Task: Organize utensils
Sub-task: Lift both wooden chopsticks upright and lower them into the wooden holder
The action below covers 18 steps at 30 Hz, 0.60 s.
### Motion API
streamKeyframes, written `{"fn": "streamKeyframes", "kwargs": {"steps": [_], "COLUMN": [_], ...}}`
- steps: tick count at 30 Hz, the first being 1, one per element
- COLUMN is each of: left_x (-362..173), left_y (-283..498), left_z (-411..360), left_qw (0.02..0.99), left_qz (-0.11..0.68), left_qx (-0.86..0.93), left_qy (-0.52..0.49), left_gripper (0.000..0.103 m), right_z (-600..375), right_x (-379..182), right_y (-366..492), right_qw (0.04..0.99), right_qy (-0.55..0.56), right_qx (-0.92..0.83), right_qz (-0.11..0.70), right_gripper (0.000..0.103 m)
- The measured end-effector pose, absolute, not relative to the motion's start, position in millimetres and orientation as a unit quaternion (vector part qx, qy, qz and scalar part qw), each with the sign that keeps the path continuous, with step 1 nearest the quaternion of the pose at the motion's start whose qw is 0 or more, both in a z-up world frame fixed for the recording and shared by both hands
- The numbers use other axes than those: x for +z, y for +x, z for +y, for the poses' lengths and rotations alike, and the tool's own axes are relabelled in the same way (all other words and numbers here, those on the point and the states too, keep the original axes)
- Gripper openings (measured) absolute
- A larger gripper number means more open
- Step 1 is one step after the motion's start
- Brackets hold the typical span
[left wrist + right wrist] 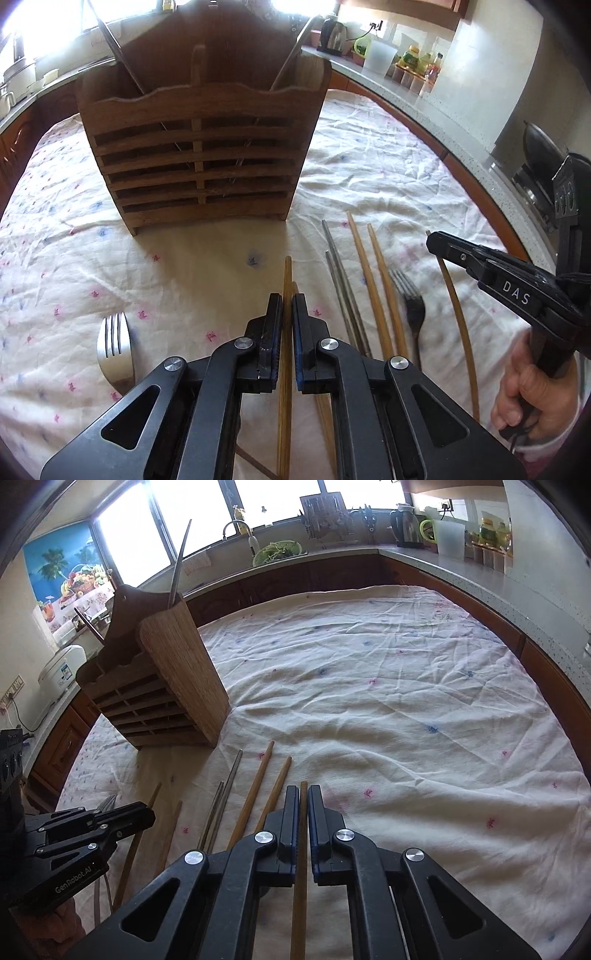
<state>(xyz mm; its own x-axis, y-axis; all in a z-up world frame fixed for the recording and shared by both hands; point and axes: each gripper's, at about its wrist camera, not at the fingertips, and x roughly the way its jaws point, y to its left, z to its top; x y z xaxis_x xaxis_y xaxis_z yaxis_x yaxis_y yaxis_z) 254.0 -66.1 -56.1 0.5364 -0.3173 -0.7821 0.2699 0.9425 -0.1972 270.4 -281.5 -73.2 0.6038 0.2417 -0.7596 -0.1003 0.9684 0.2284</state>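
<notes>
The left gripper (287, 299) is pinched on a wooden chopstick (286, 273), whose tip sticks out past the pads above the cloth-covered tabletop (369, 155). The right gripper (303, 794) is likewise clamped on another wooden chopstick (303, 786), its tip just clear of the pads. Between the two grippers, on the cloth toward the near edge, lie a pair of metal chopsticks (338, 266), two more wooden chopsticks (364, 266) and a dark fork (410, 295), roughly side by side. A second fork (114, 343) lies near the tabletop's near-left part. The slatted wooden utensil holder (199, 147) stands upright toward the far left of the cloth, with a few long utensils leaning in its compartments
</notes>
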Motion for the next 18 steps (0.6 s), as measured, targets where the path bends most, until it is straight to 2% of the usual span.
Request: {"fn": "streamKeyframes", "kwargs": {"steps": [7, 18], "left_x": [-6, 52], "left_y": [226, 189], "left_z": [-42, -18], "left_qw": [0.896, 0.921], "left_qz": [0.393, 0.313], "left_qx": [-0.189, -0.202], "left_qy": [-0.083, -0.116], "left_gripper": [0.004, 0.004], "right_z": [-290, -291], "right_x": [-26, 47], "right_y": [247, 209], "right_qw": [0.911, 0.943], "right_qy": [0.104, 0.108], "right_qx": [0.112, 0.124], "right_qz": [0.383, 0.291], "right_gripper": [0.005, 0.005]}}
